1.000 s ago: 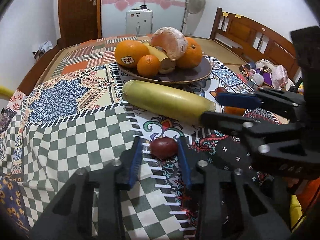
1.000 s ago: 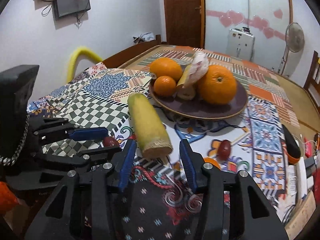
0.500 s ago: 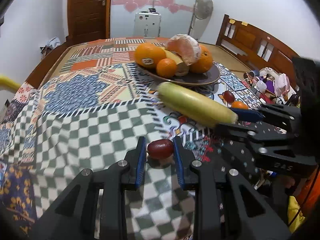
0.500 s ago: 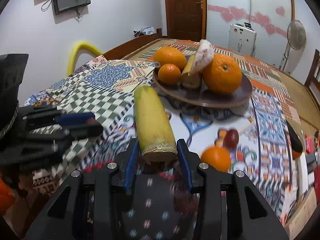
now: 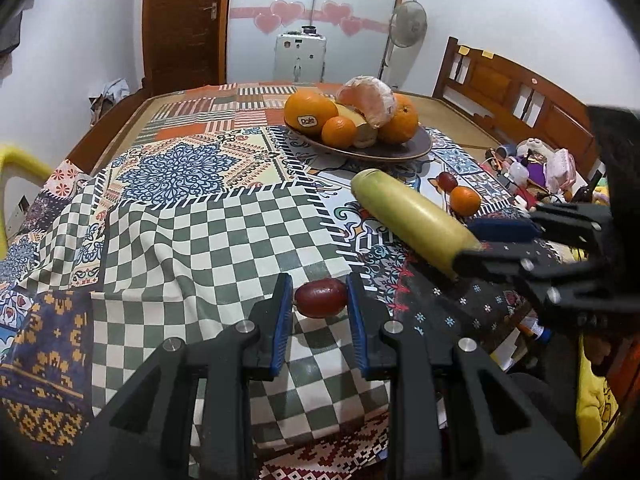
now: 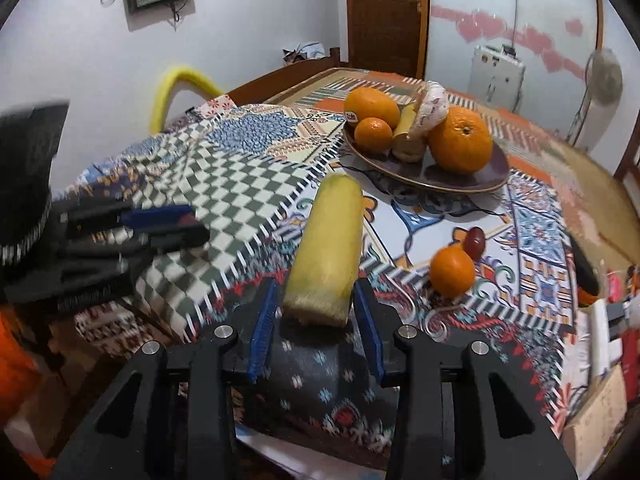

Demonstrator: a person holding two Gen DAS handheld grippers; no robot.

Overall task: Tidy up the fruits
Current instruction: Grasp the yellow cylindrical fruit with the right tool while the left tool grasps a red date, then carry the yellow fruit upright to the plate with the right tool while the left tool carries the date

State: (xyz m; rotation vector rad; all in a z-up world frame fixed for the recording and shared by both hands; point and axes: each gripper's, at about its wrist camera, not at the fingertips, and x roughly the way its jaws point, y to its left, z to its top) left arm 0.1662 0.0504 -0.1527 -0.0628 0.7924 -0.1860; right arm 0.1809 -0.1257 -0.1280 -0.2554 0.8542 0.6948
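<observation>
My left gripper is shut on a small dark red fruit and holds it just above the checkered cloth. My right gripper is shut on the cut end of a long yellow-green fruit, which also shows in the left wrist view, lifted and pointing toward the plate. A dark plate holds oranges, a peeled citrus and a banana piece. A small orange and another red fruit lie on the cloth to the right.
The patchwork cloth covers the table and hangs over its near edge. Toys and clutter sit at the right side. A yellow chair back stands at the left. A dark object lies at the right edge.
Both grippers closed on their fruits and lifted them. The left gripper drew back toward the near edge with the red fruit. The right gripper raised the long fruit's cut end.
</observation>
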